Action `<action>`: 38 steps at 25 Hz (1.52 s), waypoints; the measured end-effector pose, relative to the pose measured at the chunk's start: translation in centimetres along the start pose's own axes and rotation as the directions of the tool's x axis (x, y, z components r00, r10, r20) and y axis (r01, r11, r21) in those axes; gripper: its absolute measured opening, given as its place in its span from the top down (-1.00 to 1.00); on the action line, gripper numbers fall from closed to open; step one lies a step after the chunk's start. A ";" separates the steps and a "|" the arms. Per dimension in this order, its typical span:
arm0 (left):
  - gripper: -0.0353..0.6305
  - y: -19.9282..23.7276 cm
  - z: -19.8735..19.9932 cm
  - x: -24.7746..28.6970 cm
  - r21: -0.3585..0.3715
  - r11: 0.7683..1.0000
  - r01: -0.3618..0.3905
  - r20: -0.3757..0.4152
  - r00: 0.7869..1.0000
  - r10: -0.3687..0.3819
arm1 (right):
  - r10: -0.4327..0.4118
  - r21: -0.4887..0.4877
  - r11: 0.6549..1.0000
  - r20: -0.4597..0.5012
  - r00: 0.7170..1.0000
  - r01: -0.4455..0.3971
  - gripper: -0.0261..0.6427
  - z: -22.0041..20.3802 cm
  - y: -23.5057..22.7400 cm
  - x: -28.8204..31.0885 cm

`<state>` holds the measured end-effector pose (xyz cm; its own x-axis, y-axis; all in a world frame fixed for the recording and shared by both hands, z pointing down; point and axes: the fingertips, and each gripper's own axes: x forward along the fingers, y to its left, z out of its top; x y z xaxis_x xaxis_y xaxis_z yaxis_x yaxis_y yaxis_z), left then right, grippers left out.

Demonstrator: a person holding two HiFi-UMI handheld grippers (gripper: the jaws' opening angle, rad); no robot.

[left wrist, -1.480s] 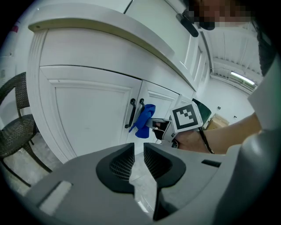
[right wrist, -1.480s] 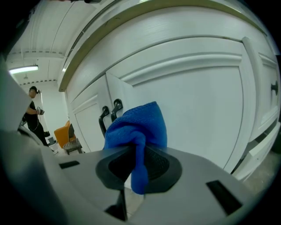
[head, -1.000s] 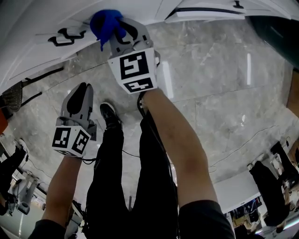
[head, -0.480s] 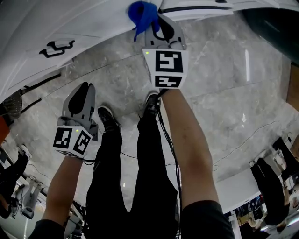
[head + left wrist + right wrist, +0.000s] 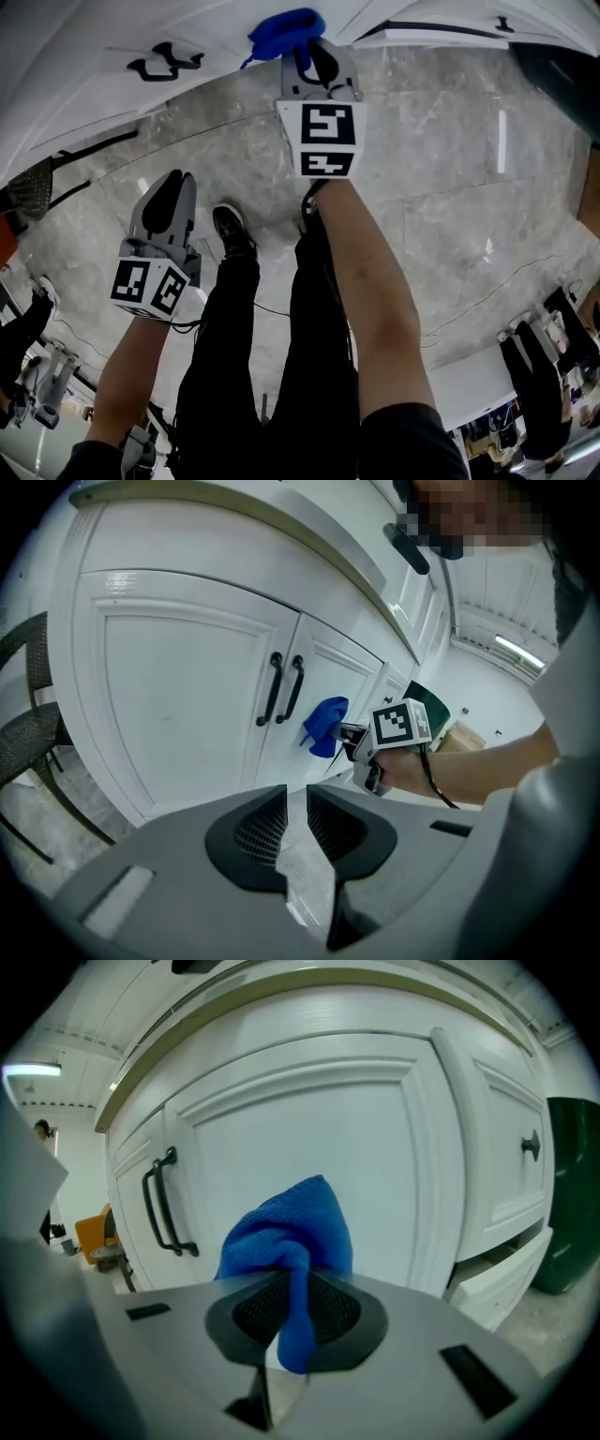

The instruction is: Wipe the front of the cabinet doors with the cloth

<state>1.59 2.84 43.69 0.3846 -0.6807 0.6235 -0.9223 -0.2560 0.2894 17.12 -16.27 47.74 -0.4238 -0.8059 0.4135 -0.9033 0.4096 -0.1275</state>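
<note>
Two right gripper [image 5: 287, 1309] jaws around cloth [image 5: 292, 1227]

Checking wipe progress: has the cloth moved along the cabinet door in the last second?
Yes. The cloth sits farther right of the black door handles than a second ago.

- There's the dark green bin [image 5: 562, 66], standing on the grey marble floor [image 5: 450, 150].
- A black mesh chair [image 5: 26, 726] sits well apart from the bin, right across at the other side.
- A thin black cable [image 5: 473, 298] trails over the open floor, well clear of the bin.
- People in dark clothes [image 5: 532, 364] stand far out from the bin.
- A strip light [image 5: 518, 649] glows overhead, past the bin.
</note>
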 end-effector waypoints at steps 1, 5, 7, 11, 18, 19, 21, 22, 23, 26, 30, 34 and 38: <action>0.69 0.6 -0.1 -0.4 0.001 1.000 -0.002 0.001 1.000 0.002 | 0.025 0.005 1.000 -0.004 1.000 -0.025 0.80 -0.1 1.6 0.3; 0.69 1.8 -0.1 -1.1 0.005 1.000 -0.005 0.005 1.000 0.005 | 0.141 0.011 0.990 -0.016 0.990 -0.141 0.80 -0.8 7.8 1.0; 0.69 1.9 -0.1 -1.2 0.008 1.000 -0.003 0.005 1.000 0.003 | 0.189 0.010 0.982 -0.022 0.982 -0.189 0.80 -1.3 10.2 1.4; 0.69 1.4 -0.5 -0.6 0.017 1.000 -0.001 0.001 1.000 0.001 | 0.236 0.000 0.972 -0.019 0.972 -0.236 0.80 -2.4 11.7 2.3; 0.69 0.4 -1.3 1.2 0.029 0.999 -0.026 -0.007 1.000 0.026 | 0.208 -0.018 0.978 -0.008 0.978 -0.208 0.80 -2.8 6.1 2.5; 0.69 0.1 -1.3 1.6 0.034 0.999 -0.027 -0.007 1.000 0.028 | 0.202 -0.024 0.979 -0.009 0.979 -0.202 0.80 -2.8 5.1 2.3; 0.69 -0.6 -1.2 2.3 0.044 0.999 -0.031 -0.006 0.999 0.032 | 0.184 -0.033 0.982 -0.010 0.983 -0.184 0.80 -2.9 3.0 1.9; 0.69 -0.9 -1.1 2.6 0.048 0.998 -0.033 -0.004 0.999 0.033 | 0.171 -0.033 0.985 -0.011 0.985 -0.171 0.80 -2.9 1.9 1.6; 0.69 -1.2 -1.0 3.0 0.051 0.998 -0.033 -0.001 0.999 0.034 | 0.156 -0.032 0.987 -0.012 0.988 -0.157 0.80 -2.9 0.7 1.4; 0.69 -2.1 -0.4 4.2 0.058 0.998 -0.029 0.005 1.000 0.029 | 0.102 -0.004 0.995 -0.023 0.995 -0.102 0.80 -3.5 -2.9 1.0; 0.69 -2.9 0.1 5.5 0.070 0.997 -0.027 0.016 1.000 0.026 | 0.033 0.030 0.999 -0.048 0.998 -0.032 0.80 -4.2 -7.0 0.4; 0.69 -4.1 0.3 7.6 0.091 0.996 -0.003 0.022 1.000 0.001 | -0.005 0.003 1.000 -0.050 0.999 0.005 0.80 -4.2 -9.3 -1.2; 0.69 -5.0 -0.2 10.3 0.111 0.993 0.032 -0.007 0.999 -0.031 | -0.072 0.013 0.997 -0.055 0.996 0.073 0.80 -4.7 -10.5 -1.0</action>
<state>10.21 -2.74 48.83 0.4132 -0.6675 0.6194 -0.9082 -0.3521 0.2263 27.32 -17.76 52.91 -0.3535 -0.8084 0.4706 -0.9325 0.3444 -0.1089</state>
